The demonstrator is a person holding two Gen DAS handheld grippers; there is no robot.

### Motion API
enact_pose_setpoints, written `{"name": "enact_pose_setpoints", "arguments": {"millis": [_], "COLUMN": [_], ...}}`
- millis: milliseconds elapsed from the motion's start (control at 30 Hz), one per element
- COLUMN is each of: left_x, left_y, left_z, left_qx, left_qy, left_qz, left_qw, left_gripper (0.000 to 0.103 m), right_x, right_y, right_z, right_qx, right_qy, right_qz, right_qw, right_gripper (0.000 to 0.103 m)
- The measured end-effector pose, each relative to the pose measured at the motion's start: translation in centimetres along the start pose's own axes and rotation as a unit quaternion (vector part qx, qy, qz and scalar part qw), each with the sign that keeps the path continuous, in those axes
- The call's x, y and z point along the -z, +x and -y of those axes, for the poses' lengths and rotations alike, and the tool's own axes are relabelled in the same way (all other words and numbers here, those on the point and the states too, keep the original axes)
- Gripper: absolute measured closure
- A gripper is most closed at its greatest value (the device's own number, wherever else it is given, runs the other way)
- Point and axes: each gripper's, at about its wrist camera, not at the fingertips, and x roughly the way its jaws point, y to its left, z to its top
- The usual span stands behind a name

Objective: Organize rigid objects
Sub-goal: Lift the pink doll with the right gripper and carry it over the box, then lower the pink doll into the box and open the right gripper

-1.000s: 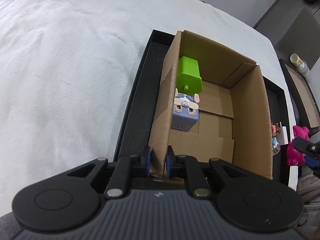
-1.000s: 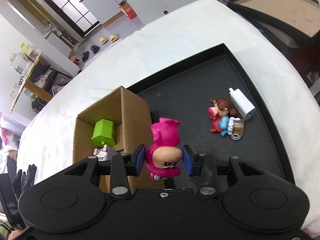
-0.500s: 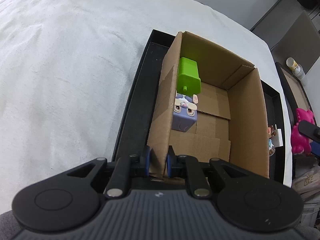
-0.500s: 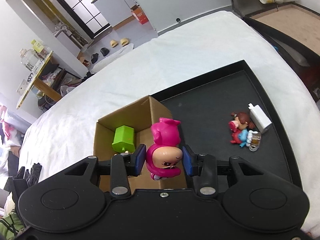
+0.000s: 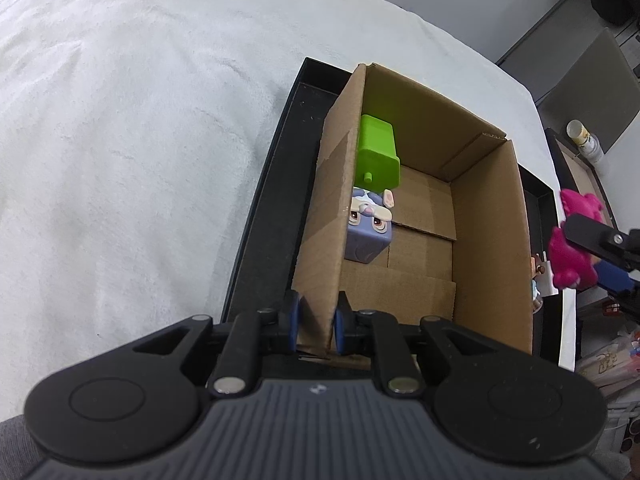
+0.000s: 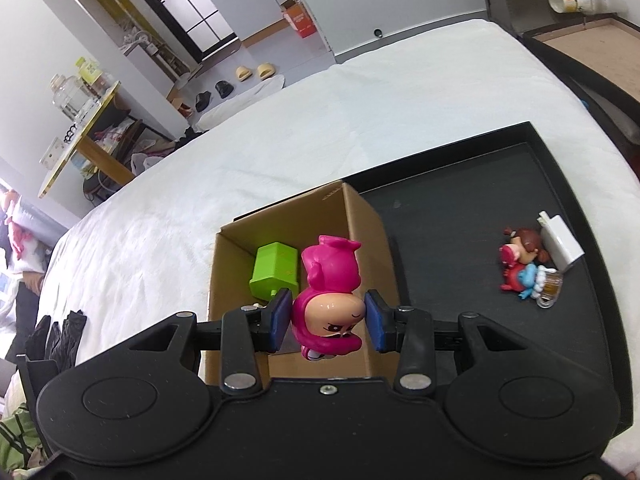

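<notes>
An open cardboard box (image 5: 488,248) stands on a black tray (image 5: 264,208) laid over white bedding. Inside it lie a green block (image 5: 378,158) and a lilac cube toy with a rabbit face (image 5: 368,230). My left gripper (image 5: 316,322) is shut on the near corner of the box's left wall. My right gripper (image 6: 326,318) is shut on a pink figurine (image 6: 328,300), held above the box (image 6: 360,232), where the green block (image 6: 276,266) shows beneath. In the left wrist view the pink figurine (image 5: 574,240) hangs just right of the box.
On the tray (image 6: 568,184) to the right of the box lie a small doll figure with a mug (image 6: 524,264) and a white charger (image 6: 560,240). A second dark tray (image 6: 580,52) sits beyond the bed's edge. White bedding (image 5: 120,140) spreads to the left.
My right gripper has carried the pink figurine leftward from over the tray to above the box. The left gripper has kept its hold on the box wall.
</notes>
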Motion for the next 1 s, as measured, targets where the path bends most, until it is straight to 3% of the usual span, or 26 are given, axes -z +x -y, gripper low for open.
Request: {"name": "enact_pose_setpoints", "arguments": {"millis": [533, 1000], "left_x": [-0.2, -0.4], "left_y": [0.0, 0.1], "left_z": [-0.4, -0.5], "left_qx": [0.007, 0.008], "left_qy": [-0.004, -0.004], "left_qz": [-0.004, -0.008], "left_qw": [1.0000, 0.9999], "left_gripper": [0.087, 0.086], "right_x": [0.0, 0.1], "right_y": [3.2, 7.0], "right_z": [-2.9, -3.8], "right_qx": [-0.022, 0.002], "right_qy": [-0.020, -0.031], "right_qz": [-0.022, -0.061], "right_qw": [0.999, 0.998], "right_gripper": [0.064, 0.061]}}
